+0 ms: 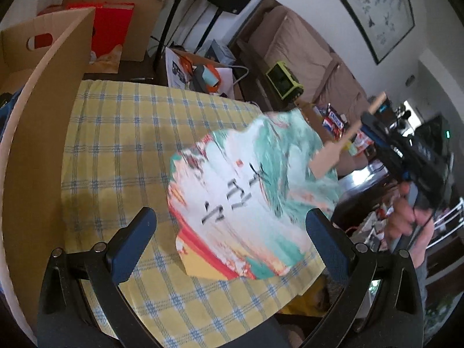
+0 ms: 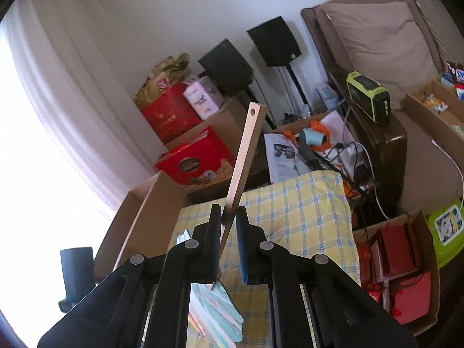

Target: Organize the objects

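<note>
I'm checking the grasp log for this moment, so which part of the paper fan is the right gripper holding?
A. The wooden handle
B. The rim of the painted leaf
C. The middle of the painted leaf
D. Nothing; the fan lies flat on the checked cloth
A: the right gripper is closed on the fan's wooden handle, which sticks up past its fingertips, while the painted leaf hangs over the checked cloth.

Left wrist view looks down close across the checked tablecloth (image 1: 116, 145); right wrist view, seemingly higher, shares it.
</note>
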`<state>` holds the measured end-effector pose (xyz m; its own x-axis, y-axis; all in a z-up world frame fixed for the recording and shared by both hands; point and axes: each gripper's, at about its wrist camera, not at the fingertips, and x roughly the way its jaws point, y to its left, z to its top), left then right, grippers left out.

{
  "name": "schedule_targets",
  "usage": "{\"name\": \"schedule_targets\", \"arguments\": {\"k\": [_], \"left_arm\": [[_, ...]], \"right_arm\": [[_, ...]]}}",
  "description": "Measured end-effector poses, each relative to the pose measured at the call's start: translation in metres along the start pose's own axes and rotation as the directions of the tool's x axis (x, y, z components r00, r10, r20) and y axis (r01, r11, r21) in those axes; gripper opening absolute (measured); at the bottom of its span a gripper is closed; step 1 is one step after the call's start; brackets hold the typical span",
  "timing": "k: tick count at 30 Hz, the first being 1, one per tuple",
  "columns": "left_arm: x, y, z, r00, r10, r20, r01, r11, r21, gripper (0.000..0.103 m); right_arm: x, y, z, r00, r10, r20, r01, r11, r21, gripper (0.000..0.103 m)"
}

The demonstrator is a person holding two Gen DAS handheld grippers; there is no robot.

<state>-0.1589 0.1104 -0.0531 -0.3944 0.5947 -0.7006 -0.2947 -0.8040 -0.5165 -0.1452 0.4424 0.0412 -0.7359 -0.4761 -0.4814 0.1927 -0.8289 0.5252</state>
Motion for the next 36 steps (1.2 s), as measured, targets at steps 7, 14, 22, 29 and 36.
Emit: {"name": "schedule_targets", "arguments": {"k": [7,14,22,29,36], "left_arm": [[0.008,0.006,0.025,1.000,0.006,0.012,-0.006,1.000,-0.012,0.103],[0.038,0.023,0.049,0.989,-0.132,-0.064,0.124,0.985,-0.120,0.103],[0.050,0.010,0.038,0.973,-0.203,-0.110,0.190,0.975,-0.118,0.103],[0.032,-0.050,0.039,0.965,-0.243,-0.102,0.247,0.969,0.020,0.103],[0.031,-0.107,0.047,0.981,-0.165,-0.102,0.184,0.956,0.228,0.103]], "right_arm": [[-0.009,-0.007,-0.002,1.000,0.019,-0.010,-0.019,1.000,-0.017,0.009],[-0.008,-0.006,-0.003,1.000,0.022,-0.009,-0.023,0.999,-0.030,0.008],[-0.007,-0.008,-0.004,1.000,0.025,-0.006,-0.025,1.000,-0.010,0.007],[-0.006,-0.007,-0.002,1.000,0.030,-0.009,-0.030,1.000,-0.008,0.007],[0.001,0.003,0.003,0.999,0.001,-0.052,-0.002,1.000,-0.021,0.007]]}}
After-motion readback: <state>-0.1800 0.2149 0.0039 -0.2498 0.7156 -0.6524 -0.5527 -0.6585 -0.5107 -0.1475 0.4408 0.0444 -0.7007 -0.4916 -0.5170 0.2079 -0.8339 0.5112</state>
